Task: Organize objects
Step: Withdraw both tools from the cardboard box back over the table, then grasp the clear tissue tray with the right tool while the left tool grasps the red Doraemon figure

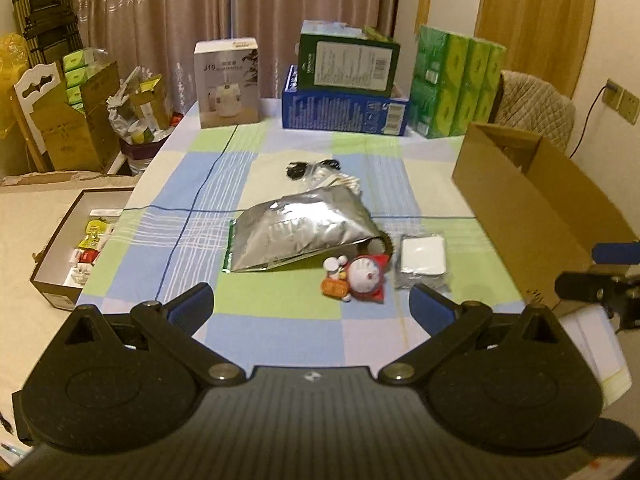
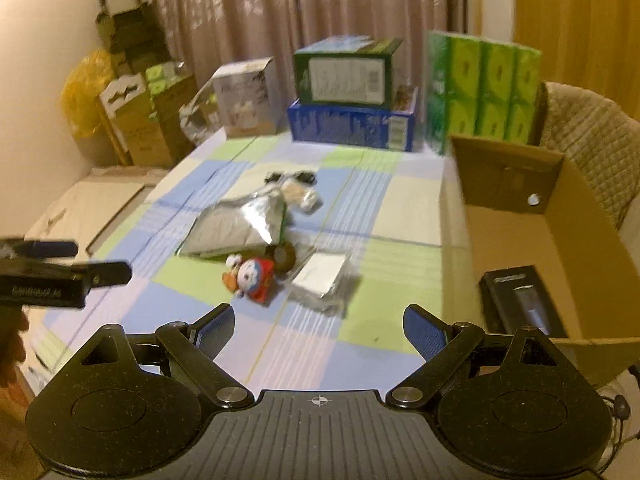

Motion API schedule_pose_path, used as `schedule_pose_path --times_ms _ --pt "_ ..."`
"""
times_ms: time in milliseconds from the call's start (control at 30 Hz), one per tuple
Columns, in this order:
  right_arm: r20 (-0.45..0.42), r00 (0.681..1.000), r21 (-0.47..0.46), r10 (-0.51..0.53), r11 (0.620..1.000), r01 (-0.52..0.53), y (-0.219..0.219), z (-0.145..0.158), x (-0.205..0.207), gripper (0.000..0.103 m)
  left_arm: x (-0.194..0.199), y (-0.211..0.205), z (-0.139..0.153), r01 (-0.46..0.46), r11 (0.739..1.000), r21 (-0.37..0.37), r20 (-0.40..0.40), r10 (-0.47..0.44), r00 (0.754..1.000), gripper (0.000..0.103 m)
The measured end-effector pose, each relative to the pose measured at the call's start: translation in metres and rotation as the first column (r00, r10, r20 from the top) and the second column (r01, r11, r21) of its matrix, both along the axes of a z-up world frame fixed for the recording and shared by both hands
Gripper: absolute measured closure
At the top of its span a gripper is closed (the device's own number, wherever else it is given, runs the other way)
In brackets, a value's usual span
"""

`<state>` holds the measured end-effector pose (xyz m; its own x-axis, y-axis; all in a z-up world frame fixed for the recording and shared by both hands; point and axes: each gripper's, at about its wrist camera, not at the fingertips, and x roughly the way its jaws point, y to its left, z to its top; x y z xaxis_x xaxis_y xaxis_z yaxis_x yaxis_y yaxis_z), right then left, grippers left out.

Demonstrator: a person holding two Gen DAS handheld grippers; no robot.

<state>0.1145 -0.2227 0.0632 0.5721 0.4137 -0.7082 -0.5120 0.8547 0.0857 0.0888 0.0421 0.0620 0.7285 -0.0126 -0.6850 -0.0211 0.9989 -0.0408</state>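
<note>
Left wrist shows crinkled silver foil pouch (image 1: 304, 232) on checked tablecloth (image 1: 280, 320).

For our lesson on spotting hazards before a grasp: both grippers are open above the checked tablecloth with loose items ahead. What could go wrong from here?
1. The small toy figure lies against the silver foil bag; grabbing either may drag or knock the other.
2. The foil bag looks slick and limp, so it might slip from the right gripper.
3. The left gripper and the right one sit close together; reaching for neighbouring items, they could collide.
</note>
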Motion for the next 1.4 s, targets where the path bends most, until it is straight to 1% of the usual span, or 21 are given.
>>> schedule_pose_path --times_ms 167,333,400,700,800,1067,1233,1400 --pt "-0.038 0.999 -0.015 -0.001 1.000 0.000 0.011 -0.019 0.014 0.014 0.009 0.004 -0.017 0.003 1.000 0.002 -0.006 -0.003 1.000 0.001" --pt "-0.076 0.997 -0.029 -0.013 1.000 0.010 0.022 -0.039 0.036 0.015 0.023 0.010 -0.038 -0.011 1.000 -0.027 -0.020 0.011 1.000 0.001" --pt "-0.092 0.996 -0.035 -0.015 0.999 0.012 0.027 -0.048 0.047 0.015 0.030 0.011 -0.046 -0.007 0.999 -0.042 -0.028 0.006 1.000 0.001" --pt "-0.149 0.989 -0.044 -0.022 0.999 0.016 0.049 -0.080 0.084 0.015 0.061 0.012 -0.074 0.023 0.999 -0.046 -0.077 -0.026 0.997 0.001" --pt "-0.169 0.985 -0.040 -0.027 0.999 0.021 0.057 -0.089 0.096 0.016 0.070 0.014 -0.081 0.028 0.999 -0.045 -0.088 -0.031 0.996 0.001" --pt "-0.221 0.973 -0.037 -0.071 0.997 0.065 0.069 -0.114 0.125 0.028 0.082 0.022 -0.094 0.022 0.998 -0.060 -0.101 -0.028 0.994 0.001" --pt "-0.239 0.965 -0.033 -0.105 0.994 0.100 0.073 -0.123 0.137 0.029 0.085 0.024 -0.100 0.022 0.997 -0.079 -0.105 -0.030 0.994 0.001" --pt "-0.254 0.960 -0.020 -0.115 0.993 0.114 0.075 -0.130 0.144 0.029 0.088 0.025 -0.104 0.025 0.995 -0.096 -0.106 -0.035 0.994 0.001"
